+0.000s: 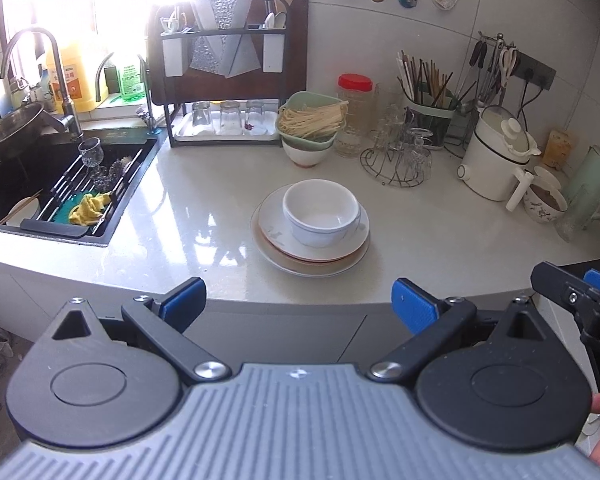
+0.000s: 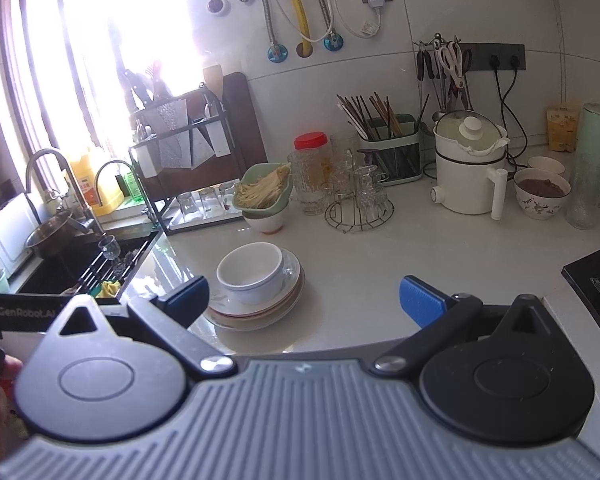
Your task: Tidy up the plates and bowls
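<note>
While both the left hand-held gripper and right hand-held gripper hang wide open and empty, the white bowl sits on stacked plates; lifting it looks next.

The left black two-finger gripper with blue pads was held level, its jaws spread wide and holding nothing. The right black gripper with blue pads was likewise wide apart and empty, just beside the left.
</note>
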Demonstrator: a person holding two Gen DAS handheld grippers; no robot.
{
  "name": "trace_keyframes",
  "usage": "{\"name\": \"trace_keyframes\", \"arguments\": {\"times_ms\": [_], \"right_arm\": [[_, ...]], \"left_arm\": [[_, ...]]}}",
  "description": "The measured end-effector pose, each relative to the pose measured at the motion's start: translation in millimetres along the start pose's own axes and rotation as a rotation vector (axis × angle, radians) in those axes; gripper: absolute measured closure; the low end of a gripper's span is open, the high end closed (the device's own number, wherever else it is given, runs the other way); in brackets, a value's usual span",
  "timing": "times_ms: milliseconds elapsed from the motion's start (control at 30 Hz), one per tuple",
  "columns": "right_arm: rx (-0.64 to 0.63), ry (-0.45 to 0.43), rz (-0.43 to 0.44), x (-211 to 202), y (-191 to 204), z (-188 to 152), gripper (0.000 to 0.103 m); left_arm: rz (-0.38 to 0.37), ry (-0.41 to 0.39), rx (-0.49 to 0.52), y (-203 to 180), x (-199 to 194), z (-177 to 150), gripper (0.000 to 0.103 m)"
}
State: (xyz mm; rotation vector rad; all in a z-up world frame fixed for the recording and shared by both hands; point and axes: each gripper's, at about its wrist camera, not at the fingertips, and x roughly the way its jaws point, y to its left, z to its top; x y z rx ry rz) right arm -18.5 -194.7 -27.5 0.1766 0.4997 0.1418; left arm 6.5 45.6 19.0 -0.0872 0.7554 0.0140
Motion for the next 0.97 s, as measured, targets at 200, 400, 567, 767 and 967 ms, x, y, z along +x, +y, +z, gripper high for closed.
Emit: {"name": "trace_keyframes", "arguments": {"times_ms": [200,400,567,767,967], "right_arm": [[0.004,0.012,0.012,-3.1,3.7,-7.5,0.0],[0.016,0.0,-0.001,-7.7,4.5,-10.8,0.0],[0.003,0.011,-0.001,-7.7,5.7,-12.6,0.0],[-0.007,0.015,0.004,-6.3,4.6,-11.5,0.0],[-0.002,0.009,0.002,-5.8,3.9,-12.4,0.0]], "left_arm": [[-0.013,0.021,0.004,-0.5,-0.4,-6.2,0.002],[-0.006,0.02,0.011,0.9,-4.3,-12.1,0.002],[0.007,0.025,0.002,3.7,-6.1,-17.9,0.002],[0.01,0.017,-0.008,3.5,-8.9,-18.4,0.002],[0.024,0.016,-0.011,4.7,-10.2,-18.7,0.002]]}}
